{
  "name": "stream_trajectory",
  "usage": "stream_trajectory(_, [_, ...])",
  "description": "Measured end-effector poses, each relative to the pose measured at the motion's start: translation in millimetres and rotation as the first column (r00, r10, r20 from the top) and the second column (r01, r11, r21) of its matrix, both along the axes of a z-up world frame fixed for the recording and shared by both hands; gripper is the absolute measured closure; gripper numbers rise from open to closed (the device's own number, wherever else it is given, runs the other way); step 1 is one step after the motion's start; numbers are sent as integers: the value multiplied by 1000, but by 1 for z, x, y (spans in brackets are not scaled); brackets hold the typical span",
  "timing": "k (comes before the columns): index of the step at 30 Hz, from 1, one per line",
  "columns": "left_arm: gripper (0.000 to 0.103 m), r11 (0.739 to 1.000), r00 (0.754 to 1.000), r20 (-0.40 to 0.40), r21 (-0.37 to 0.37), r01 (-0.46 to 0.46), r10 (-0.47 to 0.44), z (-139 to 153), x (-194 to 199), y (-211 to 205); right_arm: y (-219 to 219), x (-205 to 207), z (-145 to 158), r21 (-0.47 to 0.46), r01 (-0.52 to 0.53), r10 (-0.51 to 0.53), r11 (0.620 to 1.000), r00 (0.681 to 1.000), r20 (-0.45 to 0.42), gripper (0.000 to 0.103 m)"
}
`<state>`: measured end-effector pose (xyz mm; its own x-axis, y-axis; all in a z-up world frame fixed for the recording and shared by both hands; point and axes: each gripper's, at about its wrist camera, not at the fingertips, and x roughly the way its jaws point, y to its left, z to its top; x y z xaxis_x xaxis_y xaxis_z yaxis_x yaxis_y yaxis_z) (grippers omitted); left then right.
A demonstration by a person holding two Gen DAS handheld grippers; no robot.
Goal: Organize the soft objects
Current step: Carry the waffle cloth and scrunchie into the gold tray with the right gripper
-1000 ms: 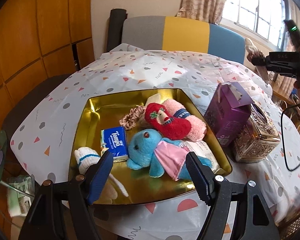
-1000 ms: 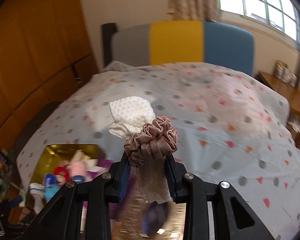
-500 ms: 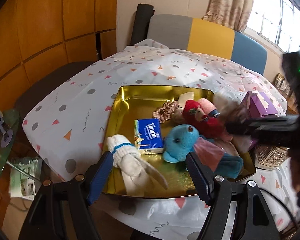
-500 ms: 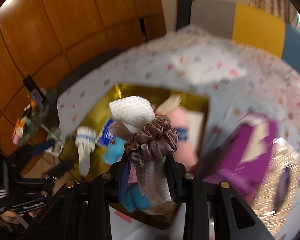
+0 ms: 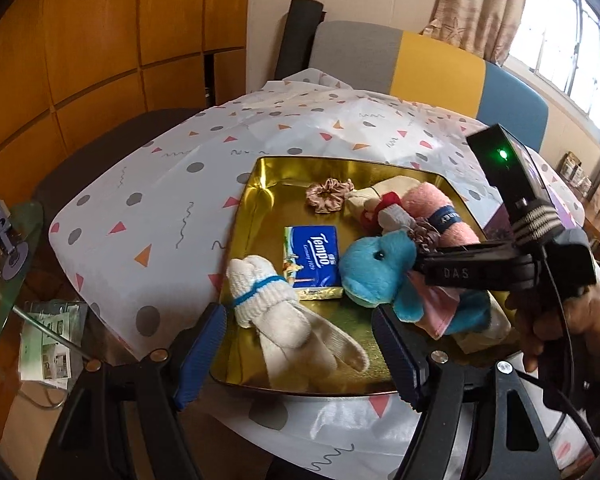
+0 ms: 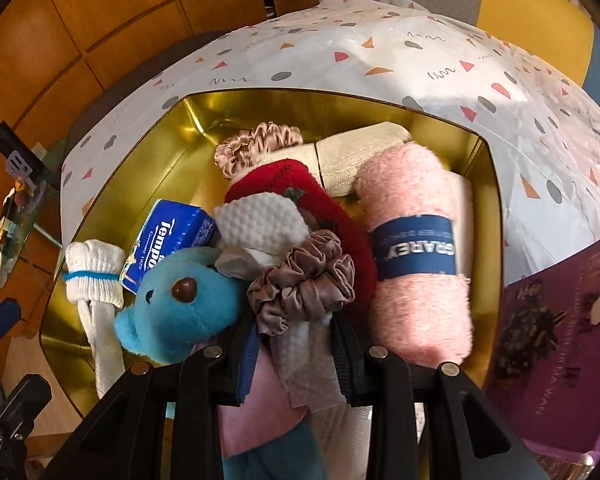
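The right tool (image 6: 294,330) has swung in from over the tabletop and now hangs above the gold tray (image 6: 140,152) — clenched on the mauve scrunchie (image 6: 302,280) and white cloth (image 6: 260,222), ready to drop — while the left tool (image 5: 296,344) hovers released.

Tissue pack (image 5: 314,258) in tray (image 5: 260,192), beside plush (image 5: 376,270).

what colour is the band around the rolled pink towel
Dark blue with pale lettering, on the pink towel; clearest in the right wrist view.
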<state>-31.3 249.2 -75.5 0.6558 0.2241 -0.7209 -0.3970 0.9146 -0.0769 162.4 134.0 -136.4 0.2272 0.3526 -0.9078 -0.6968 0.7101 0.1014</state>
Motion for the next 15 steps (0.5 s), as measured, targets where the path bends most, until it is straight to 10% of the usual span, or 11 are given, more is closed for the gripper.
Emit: stream_trajectory(15, [21, 1000, 999, 32, 15, -7, 7, 10, -3, -3, -21, -12, -1, -1, 87, -87, 996, 994, 71, 60])
